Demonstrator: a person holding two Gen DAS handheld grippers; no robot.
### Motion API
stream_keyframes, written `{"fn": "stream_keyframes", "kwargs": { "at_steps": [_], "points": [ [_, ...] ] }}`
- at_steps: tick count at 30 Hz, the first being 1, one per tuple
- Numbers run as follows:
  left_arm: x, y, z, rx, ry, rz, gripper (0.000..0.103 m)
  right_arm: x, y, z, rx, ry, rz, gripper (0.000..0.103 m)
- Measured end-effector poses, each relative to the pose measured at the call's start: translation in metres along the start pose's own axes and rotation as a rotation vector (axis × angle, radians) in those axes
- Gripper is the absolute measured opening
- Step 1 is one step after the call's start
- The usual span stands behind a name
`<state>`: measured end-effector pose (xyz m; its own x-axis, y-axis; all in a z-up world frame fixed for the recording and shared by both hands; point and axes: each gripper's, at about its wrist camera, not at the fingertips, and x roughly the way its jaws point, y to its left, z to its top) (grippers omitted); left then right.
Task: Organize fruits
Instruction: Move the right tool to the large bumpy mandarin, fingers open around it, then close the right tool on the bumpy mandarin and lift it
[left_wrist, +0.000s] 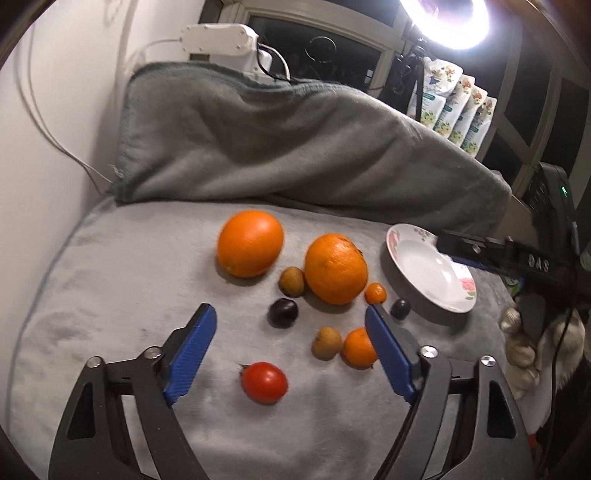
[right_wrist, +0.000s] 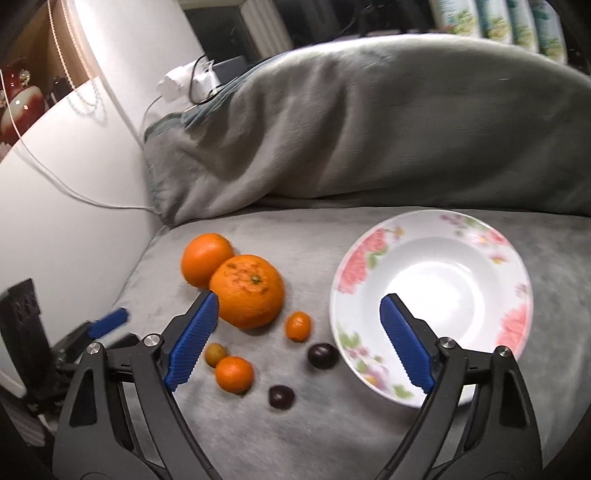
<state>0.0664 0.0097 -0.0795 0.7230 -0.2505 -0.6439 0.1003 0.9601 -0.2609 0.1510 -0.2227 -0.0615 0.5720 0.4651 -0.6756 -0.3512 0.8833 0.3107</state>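
Note:
Fruit lies scattered on a grey blanket (left_wrist: 110, 295). There are two big oranges (left_wrist: 249, 243) (left_wrist: 336, 269), two small oranges (left_wrist: 375, 293) (left_wrist: 360, 347), two brown longans (left_wrist: 291, 282) (left_wrist: 327, 342), two dark plums (left_wrist: 282, 312) (left_wrist: 400, 308) and a red tomato (left_wrist: 264, 382). A floral plate (left_wrist: 461, 295) sits to their right. My left gripper (left_wrist: 289, 310) hovers open over the small fruits, gripping nothing. My right gripper (right_wrist: 298, 296) is open too, above the gap between the rough orange (right_wrist: 247, 291) and the plate (right_wrist: 354, 273), with a small orange (right_wrist: 298, 325) below it.
A blanket-covered hump (left_wrist: 295, 140) rises behind the fruit. A white wall with cables (left_wrist: 44, 122) stands at the left. A ring light (left_wrist: 443, 18) and floral pouches (left_wrist: 458, 110) are at the back right. A gloved hand (left_wrist: 524, 350) holds the right tool.

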Motion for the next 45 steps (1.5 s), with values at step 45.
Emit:
{"fn": "stream_keyframes", "kwargs": {
  "at_steps": [45],
  "points": [
    [0.081, -0.019, 0.008, -0.071, 0.144, -0.151, 0.04, 0.113, 0.018, 0.018, 0.03, 0.275, 0.238, 0.068]
  ]
}}
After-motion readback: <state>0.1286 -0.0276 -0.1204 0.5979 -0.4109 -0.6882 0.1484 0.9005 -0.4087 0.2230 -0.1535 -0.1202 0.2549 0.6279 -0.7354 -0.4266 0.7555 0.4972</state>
